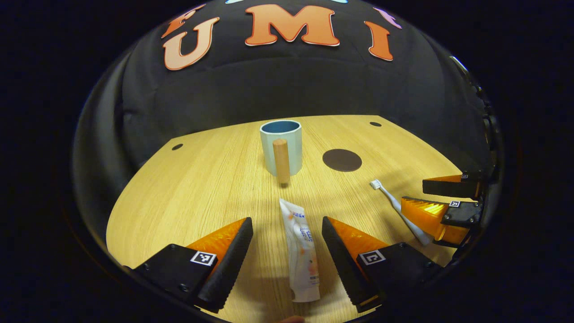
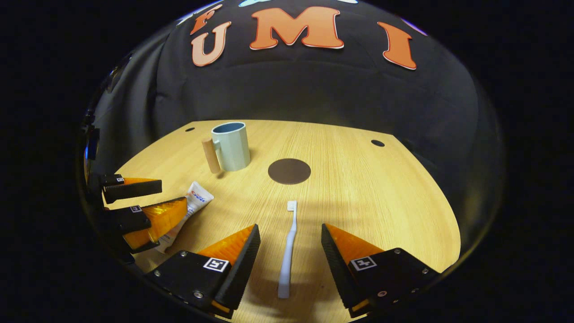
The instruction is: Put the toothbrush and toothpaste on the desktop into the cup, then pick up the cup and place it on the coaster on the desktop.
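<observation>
- Desktop (image 1: 202, 188): pale wood-grain board, straight fine grain, small dark round holes near its far corners.
- Cup (image 1: 281, 146): pale blue-green, faceted sides, darker blue inside; stands upright toward the back of the desktop. A round wooden peg handle (image 1: 281, 160) runs upright down its side. From the angles given, I cannot see whether anything lies in it.
- Coaster (image 2: 289, 171): flat dark-brown disc, matte, lying bare just right of the cup in the right gripper view.
- Toothpaste (image 1: 301, 251): soft white tube with orange print, flat crimped end pointing toward the cup, lying on the desktop between the left gripper's fingers.
- Toothbrush (image 2: 287, 251): slim pale-blue handle, small white bristle head pointing at the coaster, lying flat between the right gripper's fingers.
- Left gripper (image 1: 287, 260): fingers spread wide either side of the tube, ridged inner faces, not touching it.
- Right gripper (image 2: 290, 264): fingers wide apart, flanking the brush handle, clear of it.
</observation>
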### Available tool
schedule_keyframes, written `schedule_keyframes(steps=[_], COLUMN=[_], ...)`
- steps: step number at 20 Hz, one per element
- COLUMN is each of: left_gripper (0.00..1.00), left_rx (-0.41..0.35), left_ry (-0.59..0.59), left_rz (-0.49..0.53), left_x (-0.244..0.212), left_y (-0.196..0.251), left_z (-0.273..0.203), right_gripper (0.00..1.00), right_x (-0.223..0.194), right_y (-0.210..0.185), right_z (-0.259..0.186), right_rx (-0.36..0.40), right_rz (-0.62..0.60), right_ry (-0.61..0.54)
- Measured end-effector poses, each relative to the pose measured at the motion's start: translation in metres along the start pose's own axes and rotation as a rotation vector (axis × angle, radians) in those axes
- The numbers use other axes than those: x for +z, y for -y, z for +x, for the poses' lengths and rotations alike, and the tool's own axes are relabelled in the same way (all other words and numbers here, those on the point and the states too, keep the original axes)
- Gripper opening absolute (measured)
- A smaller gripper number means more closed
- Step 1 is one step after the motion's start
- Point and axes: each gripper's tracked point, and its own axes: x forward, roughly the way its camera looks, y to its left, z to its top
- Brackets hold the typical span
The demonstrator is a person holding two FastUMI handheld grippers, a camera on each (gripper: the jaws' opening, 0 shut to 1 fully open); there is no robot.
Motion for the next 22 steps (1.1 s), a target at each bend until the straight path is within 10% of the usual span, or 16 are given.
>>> schedule_keyframes(steps=[8,19,22], left_gripper=[0.99,0.99,0.82], left_rx=[-0.027,-0.060,-0.062], left_ry=[-0.161,-0.328,-0.392], left_rz=[-0.025,-0.016,-0.018], left_x=[-0.022,-0.023,-0.021], left_y=[0.005,0.010,0.005], left_z=[0.001,-0.004,0.000], right_gripper=[0.73,0.27,0.20], right_x=[-0.022,-0.021,-0.021], right_y=[0.006,-0.003,0.000], right_z=[0.025,0.031,0.032], right_rx=[-0.011,0.037,0.048], right_rz=[0.007,0.003,0.025], right_ry=[-0.152,-0.293,-0.339])
